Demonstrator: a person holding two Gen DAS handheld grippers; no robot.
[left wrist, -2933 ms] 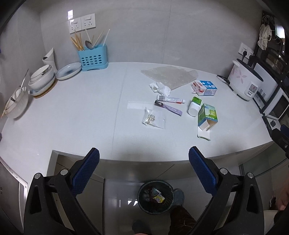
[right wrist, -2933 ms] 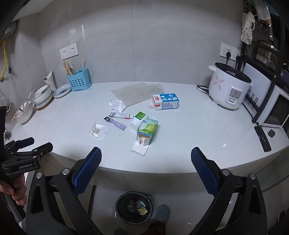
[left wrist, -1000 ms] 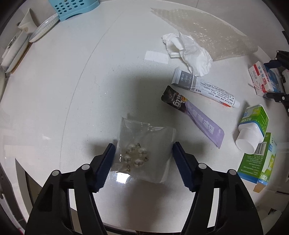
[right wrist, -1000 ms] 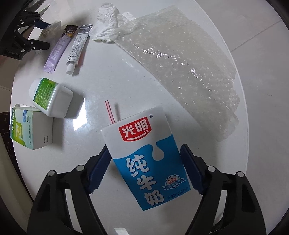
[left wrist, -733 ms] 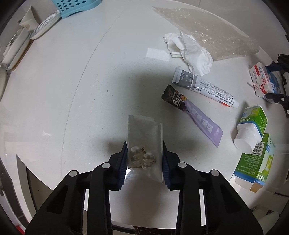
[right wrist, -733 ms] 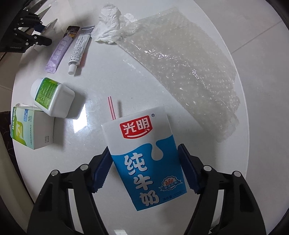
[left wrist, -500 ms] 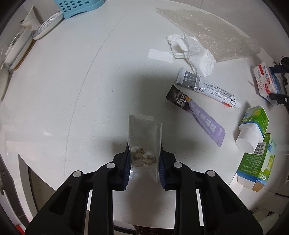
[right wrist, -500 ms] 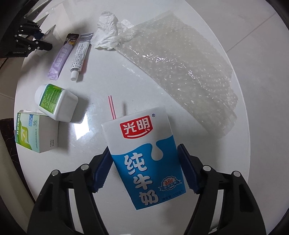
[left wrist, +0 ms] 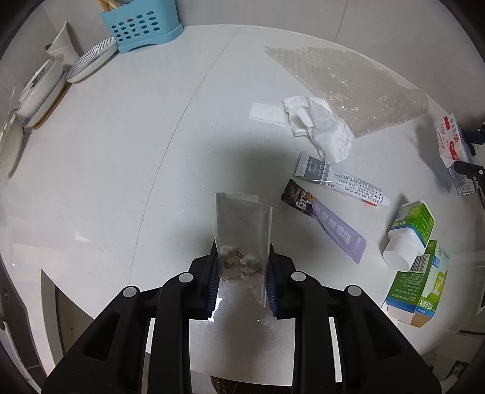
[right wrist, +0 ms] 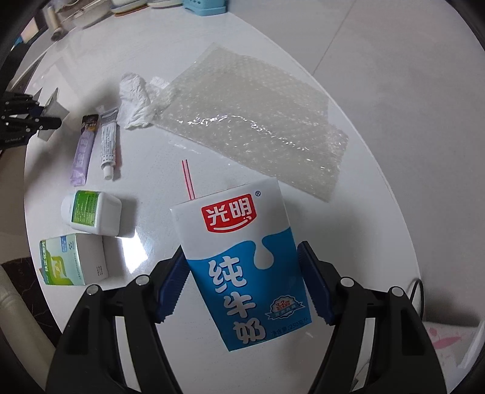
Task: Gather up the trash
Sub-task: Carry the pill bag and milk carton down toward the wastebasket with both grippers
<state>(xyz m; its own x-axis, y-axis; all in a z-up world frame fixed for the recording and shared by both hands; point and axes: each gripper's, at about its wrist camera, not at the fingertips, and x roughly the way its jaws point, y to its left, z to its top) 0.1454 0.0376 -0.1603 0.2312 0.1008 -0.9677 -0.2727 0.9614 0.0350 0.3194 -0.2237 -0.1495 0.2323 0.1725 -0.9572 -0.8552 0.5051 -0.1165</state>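
Note:
My left gripper (left wrist: 242,262) is shut on a small clear plastic bag (left wrist: 242,224) with a few beads in it, held above the white counter (left wrist: 121,169). My right gripper (right wrist: 241,251) is shut on a blue-and-white milk carton (right wrist: 230,218) with a red straw (right wrist: 188,178), lifted off the counter. Left lying there are a crumpled tissue (left wrist: 321,127), a bubble-wrap sheet (right wrist: 251,121), a white tube (left wrist: 342,178), a purple sachet (left wrist: 327,224), a white bottle with a green label (left wrist: 409,230) and a green box (left wrist: 421,282).
A blue utensil holder (left wrist: 139,24), a striped plate (left wrist: 91,60) and stacked bowls (left wrist: 39,88) stand at the counter's far left. The counter's front edge runs just below the left gripper. A white appliance with pink flowers (right wrist: 448,342) and its cable (right wrist: 419,291) sit at the right.
The left jaws closed on the clear bag and lifted it off the counter. The right jaws tightened on the milk carton, which rose and turned a little.

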